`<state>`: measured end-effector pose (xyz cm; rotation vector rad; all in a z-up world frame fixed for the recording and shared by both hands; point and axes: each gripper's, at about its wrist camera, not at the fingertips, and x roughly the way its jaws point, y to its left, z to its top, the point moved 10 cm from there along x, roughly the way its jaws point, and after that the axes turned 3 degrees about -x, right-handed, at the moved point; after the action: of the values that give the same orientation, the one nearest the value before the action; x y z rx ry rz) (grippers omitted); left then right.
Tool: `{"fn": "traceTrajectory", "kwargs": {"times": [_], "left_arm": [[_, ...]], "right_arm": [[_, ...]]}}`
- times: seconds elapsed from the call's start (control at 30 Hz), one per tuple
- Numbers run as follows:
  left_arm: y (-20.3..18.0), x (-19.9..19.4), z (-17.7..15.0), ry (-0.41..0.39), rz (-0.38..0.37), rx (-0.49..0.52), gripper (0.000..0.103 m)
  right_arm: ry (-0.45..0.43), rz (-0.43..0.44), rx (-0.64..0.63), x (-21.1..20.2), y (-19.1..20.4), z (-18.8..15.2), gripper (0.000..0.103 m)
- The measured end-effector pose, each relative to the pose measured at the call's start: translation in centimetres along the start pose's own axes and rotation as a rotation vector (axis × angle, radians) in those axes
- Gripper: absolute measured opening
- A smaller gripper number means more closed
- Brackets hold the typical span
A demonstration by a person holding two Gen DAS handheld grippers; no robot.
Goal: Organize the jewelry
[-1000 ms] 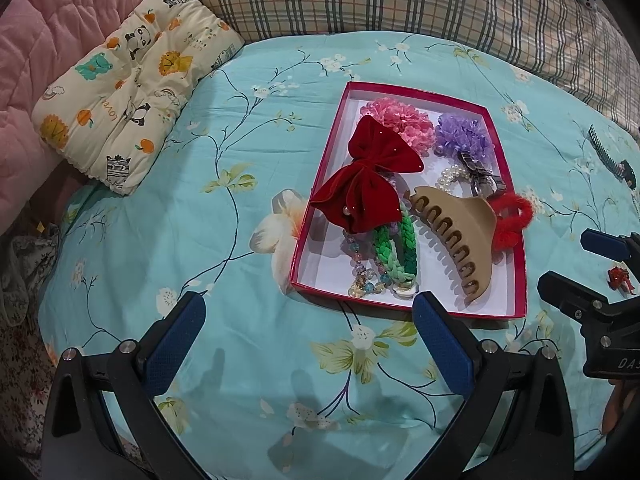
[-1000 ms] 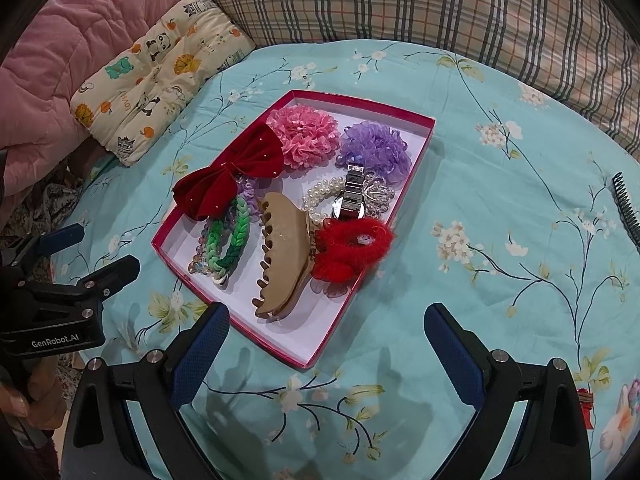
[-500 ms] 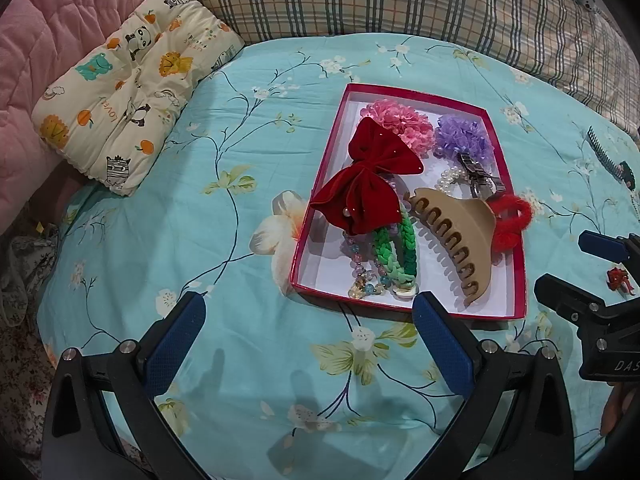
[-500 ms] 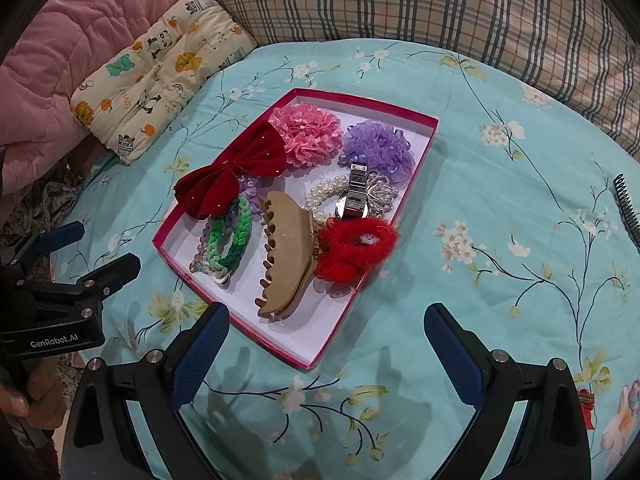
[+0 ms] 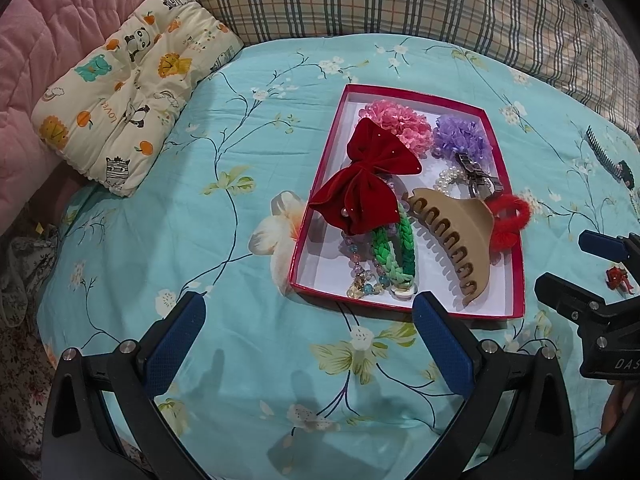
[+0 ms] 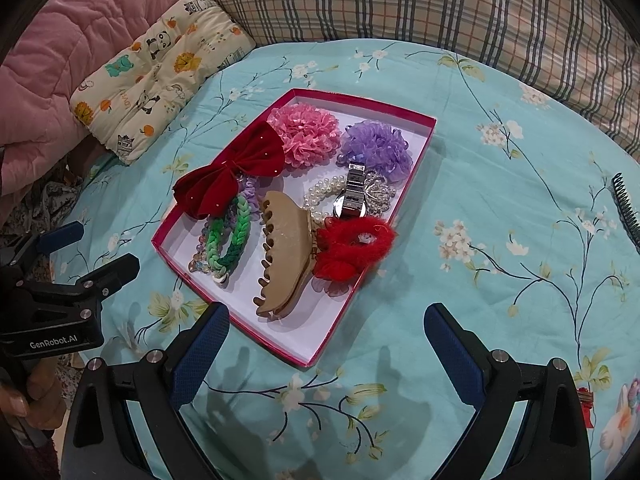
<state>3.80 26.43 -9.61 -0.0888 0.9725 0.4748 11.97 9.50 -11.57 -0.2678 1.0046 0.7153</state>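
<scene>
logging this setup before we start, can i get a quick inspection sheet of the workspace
surface: teal floral bedspread.
job's things: red-rimmed tray holds red bow, pink and purple scrunchies, pearl bracelet, watch, tan claw clip, green braided band, red fuzzy tie.
clutter: black comb, small red item.
grippers: left gripper and right gripper open, empty.
cables: nothing seen.
surroundings: animal-print cushion, plaid pillow, pink quilt.
</scene>
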Motion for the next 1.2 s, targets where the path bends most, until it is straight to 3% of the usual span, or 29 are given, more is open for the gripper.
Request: {"fn": "traceTrajectory", "kwargs": {"times": [1.2], "left_arm": [[0.19,-0.21,0.23,-0.004,-0.007,-0.009,0.103]], "right_arm": [[-0.002,-0.001,0.027,-0.07,-0.4,-0.55,0.099]]}}
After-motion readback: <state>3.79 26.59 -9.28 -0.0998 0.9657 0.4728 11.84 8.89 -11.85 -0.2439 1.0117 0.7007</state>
